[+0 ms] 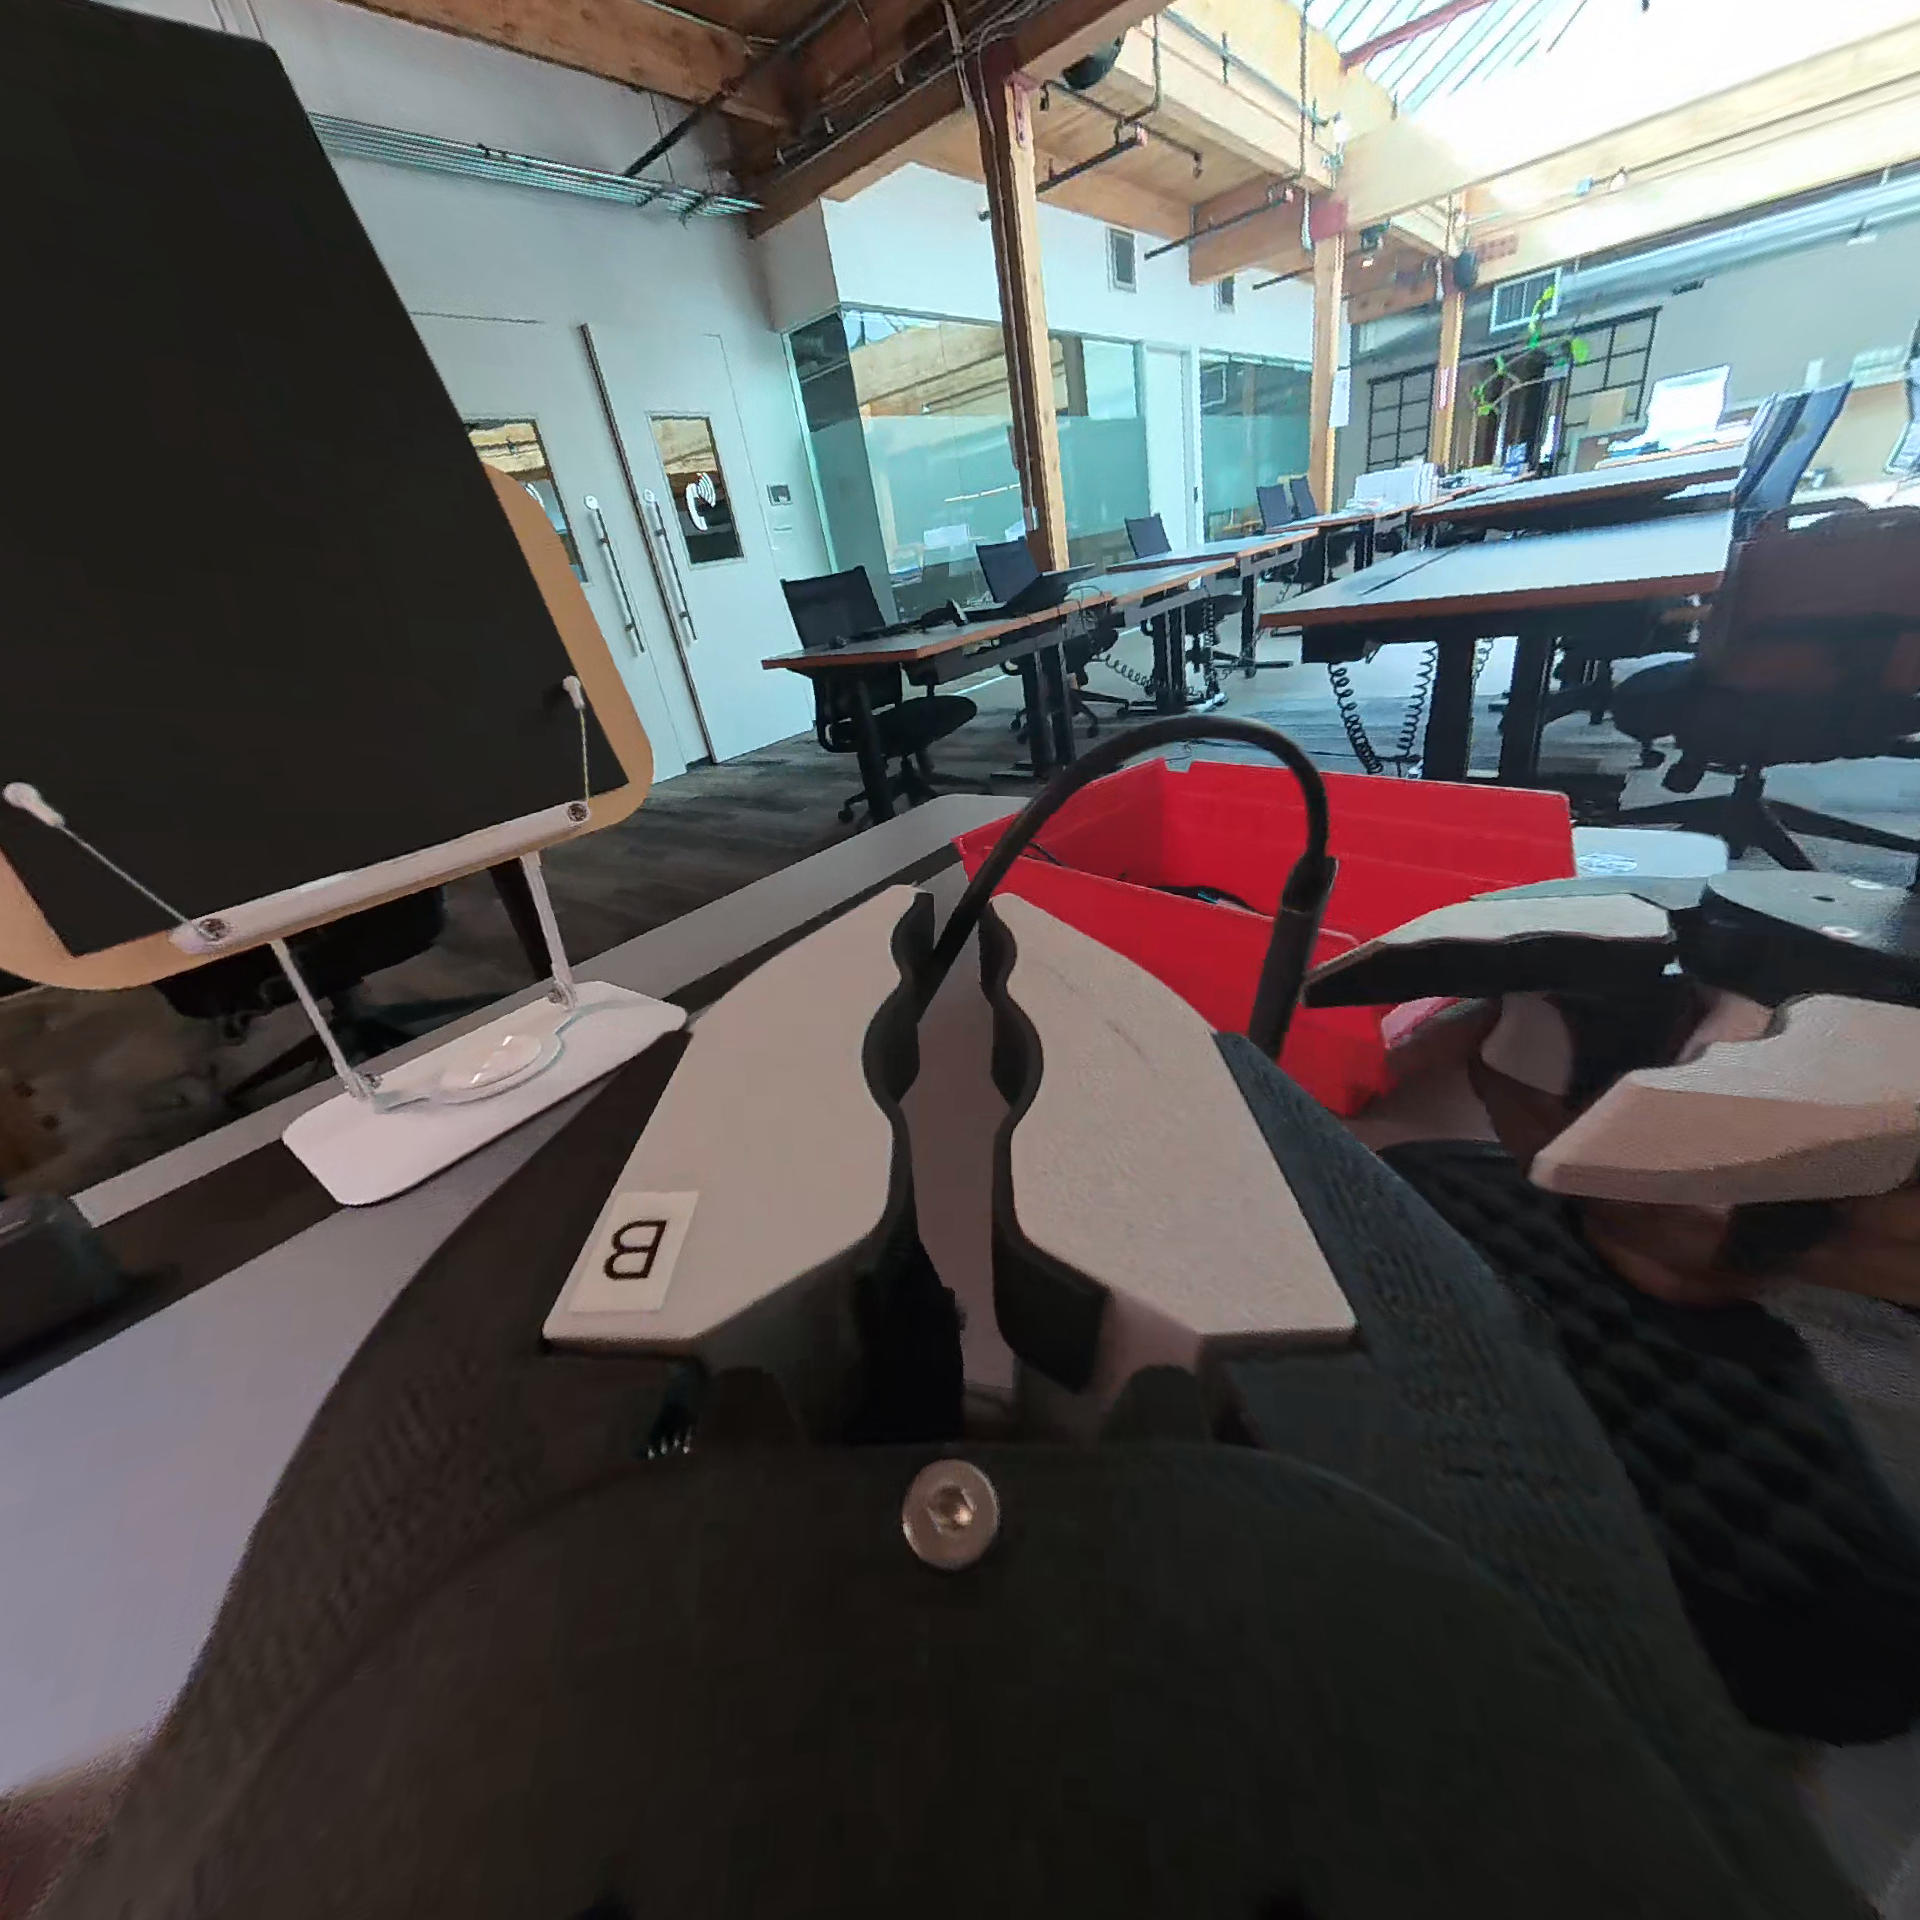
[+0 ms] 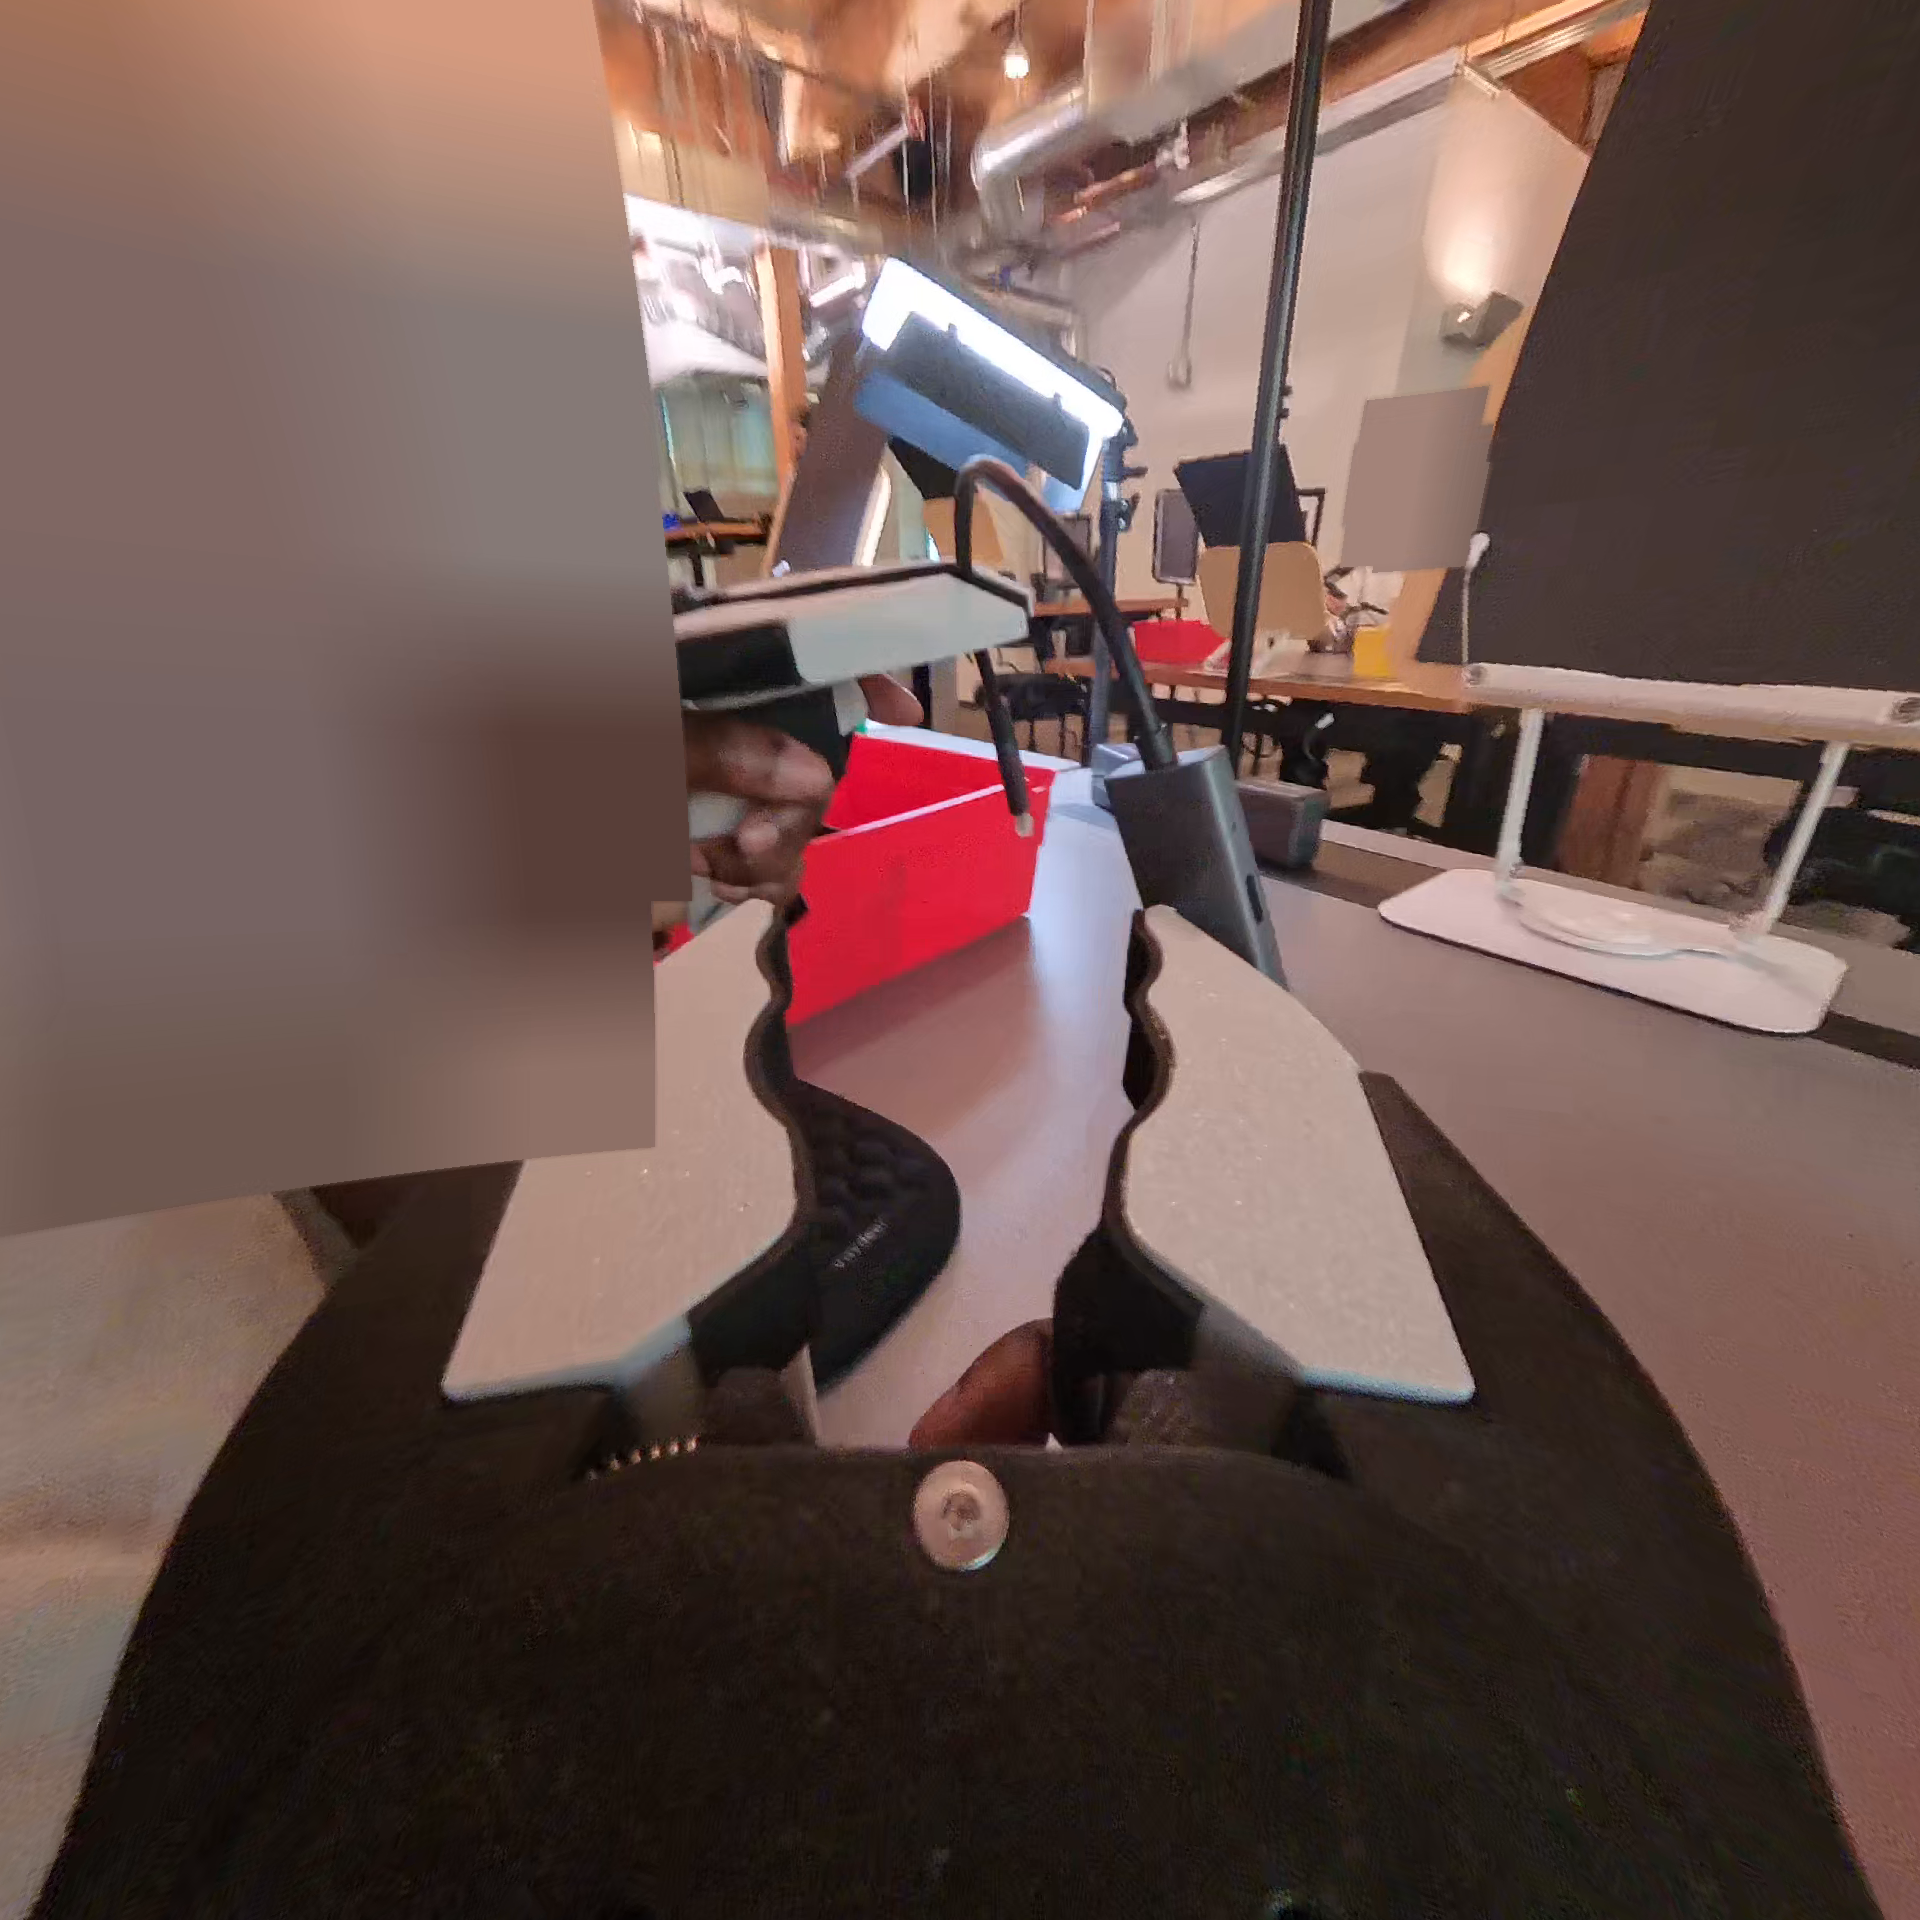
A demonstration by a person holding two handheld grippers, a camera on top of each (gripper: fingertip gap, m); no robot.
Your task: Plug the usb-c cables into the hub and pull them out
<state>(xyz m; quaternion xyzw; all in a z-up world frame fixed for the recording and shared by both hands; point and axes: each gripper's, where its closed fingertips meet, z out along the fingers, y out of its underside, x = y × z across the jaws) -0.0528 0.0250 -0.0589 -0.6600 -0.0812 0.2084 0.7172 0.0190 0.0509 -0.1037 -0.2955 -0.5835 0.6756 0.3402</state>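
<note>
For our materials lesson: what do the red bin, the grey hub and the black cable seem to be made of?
Red open-topped bin: probably moulded plastic, smooth with a slight sheen, thin even walls. Grey slab-shaped hub: likely brushed or anodised metal, matt grey with crisp edges, though possibly plastic. Thin black cable: rubbery or braided jacket, bending in a springy arc.

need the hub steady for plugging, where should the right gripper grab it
Likely the hub mid-body, across its long faces, coming from the lower end: it stands tilted, its cable leaves the top and a port shows on one side, so keep the right gripper off both.

Lettered sticker (image 1: pixel 636 1250) on left jaw
</note>
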